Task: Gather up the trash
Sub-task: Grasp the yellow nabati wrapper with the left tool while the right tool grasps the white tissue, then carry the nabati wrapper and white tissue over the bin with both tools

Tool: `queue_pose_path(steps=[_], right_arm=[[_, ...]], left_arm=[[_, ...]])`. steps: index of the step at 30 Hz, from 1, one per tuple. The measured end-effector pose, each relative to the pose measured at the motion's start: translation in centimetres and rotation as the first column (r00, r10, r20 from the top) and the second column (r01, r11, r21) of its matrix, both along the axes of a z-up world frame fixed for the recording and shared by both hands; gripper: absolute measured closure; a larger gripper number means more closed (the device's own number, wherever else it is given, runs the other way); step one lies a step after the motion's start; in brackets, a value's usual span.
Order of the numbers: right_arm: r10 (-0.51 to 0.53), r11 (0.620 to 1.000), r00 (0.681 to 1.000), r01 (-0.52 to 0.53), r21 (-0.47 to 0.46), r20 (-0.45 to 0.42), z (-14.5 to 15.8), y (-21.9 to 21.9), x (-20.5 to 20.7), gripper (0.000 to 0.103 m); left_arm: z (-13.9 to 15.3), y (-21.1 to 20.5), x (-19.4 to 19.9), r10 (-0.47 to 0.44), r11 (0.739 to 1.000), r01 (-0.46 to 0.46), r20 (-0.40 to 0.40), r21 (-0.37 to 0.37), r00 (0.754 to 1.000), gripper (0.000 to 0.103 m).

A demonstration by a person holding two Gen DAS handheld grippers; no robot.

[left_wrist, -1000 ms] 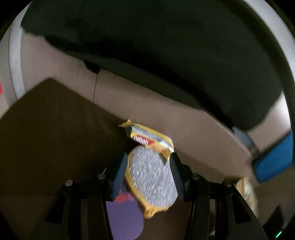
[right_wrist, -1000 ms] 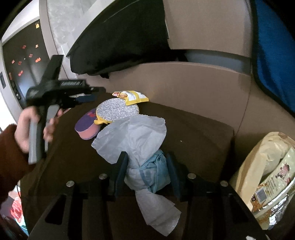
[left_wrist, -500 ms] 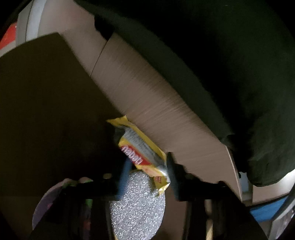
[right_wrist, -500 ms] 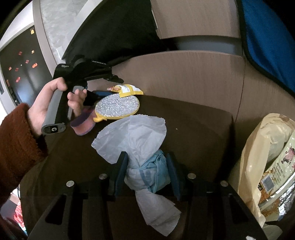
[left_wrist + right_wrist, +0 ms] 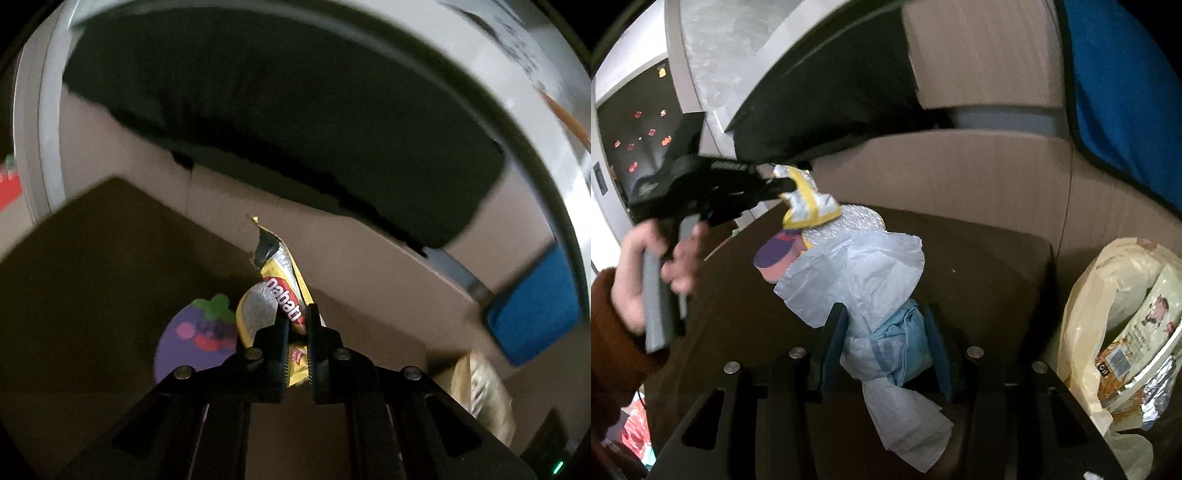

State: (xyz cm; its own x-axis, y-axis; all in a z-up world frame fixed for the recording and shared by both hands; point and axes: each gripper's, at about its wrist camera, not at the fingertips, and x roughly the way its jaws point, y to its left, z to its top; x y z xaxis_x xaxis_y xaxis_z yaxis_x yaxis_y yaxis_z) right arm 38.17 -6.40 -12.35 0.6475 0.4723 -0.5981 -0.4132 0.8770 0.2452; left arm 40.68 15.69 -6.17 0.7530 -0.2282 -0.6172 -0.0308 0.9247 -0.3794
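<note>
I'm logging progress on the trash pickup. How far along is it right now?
Done: packets already sit in the beige bag. In hand: the left gripper has just closed on the yellow wrapper, raised off the table; the right gripper is clamped on the crumpled tissue. Left: bagging both. The silver disc and purple pad remain on the table.

Wrapper above table, bag right.

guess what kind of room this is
Probably a living room at home: a dark brown table against a tan sofa, a blue cushion, snack wrappers and tissue lying about.
</note>
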Motion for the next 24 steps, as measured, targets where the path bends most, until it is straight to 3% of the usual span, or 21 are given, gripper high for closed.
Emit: queue_pose_path(steps=[6,9,16,24], right_arm=[[0.003,1.0,0.999,-0.002,-0.019,0.048,2.7,0.8,-1.8,0.062],[-0.004,1.0,0.997,0.006,-0.027,0.081,4.3,0.8,-2.9,0.063],[-0.016,0.999,0.985,0.025,-0.046,0.173,8.2,0.4,-5.9,0.063],[-0.056,0.995,0.959,0.076,-0.062,0.277,12.5,-1.6,-9.4,0.063]], left_arm=[[3.8,-2.4,-5.2,-0.036,0.992,0.021,0.116,0.128,0.993,0.095],[5.1,-2.5,-7.2,-0.046,0.988,0.02,0.164,0.155,0.985,0.095],[8.9,-2.5,-12.4,-0.064,0.981,0.014,0.256,0.195,0.965,0.095],[11.6,-5.4,-16.8,-0.118,0.978,0.05,0.339,0.203,0.933,0.095]])
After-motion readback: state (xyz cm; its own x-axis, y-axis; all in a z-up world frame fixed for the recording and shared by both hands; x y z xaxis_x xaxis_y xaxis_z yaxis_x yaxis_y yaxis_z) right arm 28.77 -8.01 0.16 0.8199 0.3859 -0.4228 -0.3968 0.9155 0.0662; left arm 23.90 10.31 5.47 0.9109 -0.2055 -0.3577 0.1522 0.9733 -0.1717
